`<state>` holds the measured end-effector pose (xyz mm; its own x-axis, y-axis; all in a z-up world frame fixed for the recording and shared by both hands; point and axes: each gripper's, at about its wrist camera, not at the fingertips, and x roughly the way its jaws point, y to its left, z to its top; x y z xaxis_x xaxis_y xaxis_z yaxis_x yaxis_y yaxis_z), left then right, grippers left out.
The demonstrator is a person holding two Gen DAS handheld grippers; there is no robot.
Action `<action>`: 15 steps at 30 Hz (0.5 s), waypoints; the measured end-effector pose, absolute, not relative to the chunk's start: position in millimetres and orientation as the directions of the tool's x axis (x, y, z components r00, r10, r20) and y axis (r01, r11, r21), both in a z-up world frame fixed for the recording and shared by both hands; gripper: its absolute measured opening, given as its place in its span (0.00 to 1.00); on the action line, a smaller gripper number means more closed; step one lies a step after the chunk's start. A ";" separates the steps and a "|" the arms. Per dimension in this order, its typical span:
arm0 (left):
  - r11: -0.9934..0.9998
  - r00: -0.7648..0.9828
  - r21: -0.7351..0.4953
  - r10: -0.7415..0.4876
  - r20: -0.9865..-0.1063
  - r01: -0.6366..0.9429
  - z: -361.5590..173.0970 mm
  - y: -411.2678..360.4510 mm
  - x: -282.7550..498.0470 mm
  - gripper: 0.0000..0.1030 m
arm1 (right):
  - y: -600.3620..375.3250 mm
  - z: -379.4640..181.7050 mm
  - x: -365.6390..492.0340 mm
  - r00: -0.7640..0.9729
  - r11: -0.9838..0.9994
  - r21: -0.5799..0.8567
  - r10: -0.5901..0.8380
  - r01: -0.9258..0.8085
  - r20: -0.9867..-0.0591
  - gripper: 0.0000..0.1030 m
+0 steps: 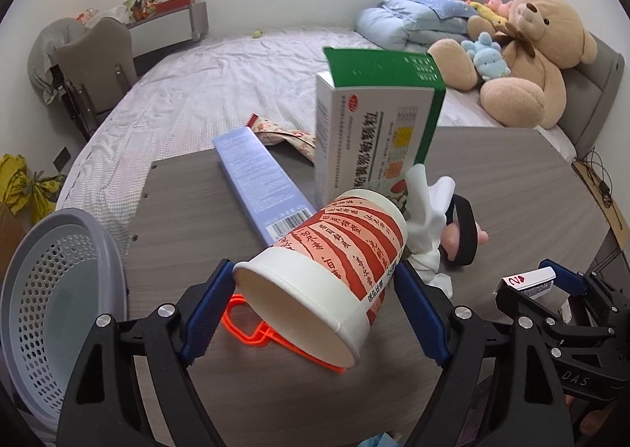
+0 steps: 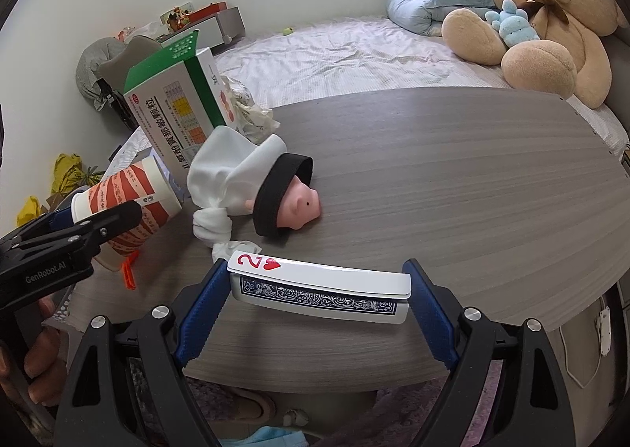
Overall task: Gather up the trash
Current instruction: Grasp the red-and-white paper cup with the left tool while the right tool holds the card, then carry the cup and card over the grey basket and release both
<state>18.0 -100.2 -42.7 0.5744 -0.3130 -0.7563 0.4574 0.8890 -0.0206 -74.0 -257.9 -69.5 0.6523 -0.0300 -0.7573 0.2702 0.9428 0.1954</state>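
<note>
The paper cup (image 1: 327, 270), red and white with printed characters, is lying tilted on its side between the blue pads of the left gripper (image 1: 315, 305), its open mouth facing the camera and its lower rim sitting over an orange plastic piece (image 1: 252, 325) on the grey wooden table (image 1: 512, 179). The left pad is touching the rim; the right pad is looking close to the cup wall, though contact there is hard to judge, so the jaws seem to be standing wide around the cup rather than firmly clamped on it. To do this step well, the squeeze should be landing on the stiffer rim band, gently, since a thin cup wall is likely to be buckling under force, and the lift should be carrying it left toward the perforated grey basket (image 1: 59, 313) standing just beside the table edge. Behind the cup a green and white medicine box (image 1: 374, 124) is standing upright, with a long blue carton (image 1: 260, 179) lying flat beside it. The right gripper (image 2: 319, 289) is gripping a deck of playing cards (image 2: 315, 291) end to end, the two of hearts on top, near a pink pig toy (image 2: 295, 207) wrapped in white cloth
</note>
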 end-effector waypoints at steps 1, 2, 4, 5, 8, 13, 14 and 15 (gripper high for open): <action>0.894 0.582 -0.021 -0.309 -0.752 0.448 -40.1 -95.5 17.3 0.78 | -256.4 -67.2 -73.9 0.656 0.944 0.196 -0.028 0.266 -0.755 0.82; 0.899 0.591 -0.020 -0.305 -0.747 0.438 -37.3 -91.8 16.3 0.78 | -254.9 -64.4 -74.0 0.659 0.945 0.196 -0.027 0.261 -0.751 0.82; 0.911 0.617 -0.010 -0.287 -0.733 0.412 -29.9 -81.6 12.9 0.78 | -251.1 -59.8 -74.0 0.665 0.949 0.192 -0.025 0.252 -0.746 0.82; 0.916 0.627 -0.007 -0.280 -0.727 0.401 -26.6 -77.2 11.4 0.78 | -248.0 -57.0 -73.5 0.668 0.951 0.188 -0.025 0.245 -0.744 0.82; 0.932 0.662 0.002 -0.257 -0.704 0.363 -16.0 -58.9 5.4 0.78 | -238.2 -48.8 -70.2 0.677 0.958 0.186 -0.010 0.217 -0.736 0.82; 0.959 0.709 0.012 -0.201 -0.676 0.284 -3.9 -18.5 0.7 0.78 | -207.8 -30.0 -57.8 0.699 0.975 0.179 0.036 0.134 -0.714 0.82; 0.963 0.715 0.012 -0.191 -0.672 0.269 -2.5 -11.4 0.5 0.78 | -198.8 -25.6 -53.8 0.704 0.978 0.175 0.048 0.110 -0.709 0.82; 0.969 0.723 0.013 -0.177 -0.668 0.248 -1.1 -1.8 0.8 0.78 | -189.0 -21.6 -49.5 0.707 0.981 0.173 0.064 0.084 -0.704 0.82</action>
<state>0.8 -1.8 -1.1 0.7232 -0.1766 -0.6676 0.2484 0.9686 0.0130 -49.5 -189.0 -21.6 0.7072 0.0637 -0.7042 0.0836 0.9814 0.1727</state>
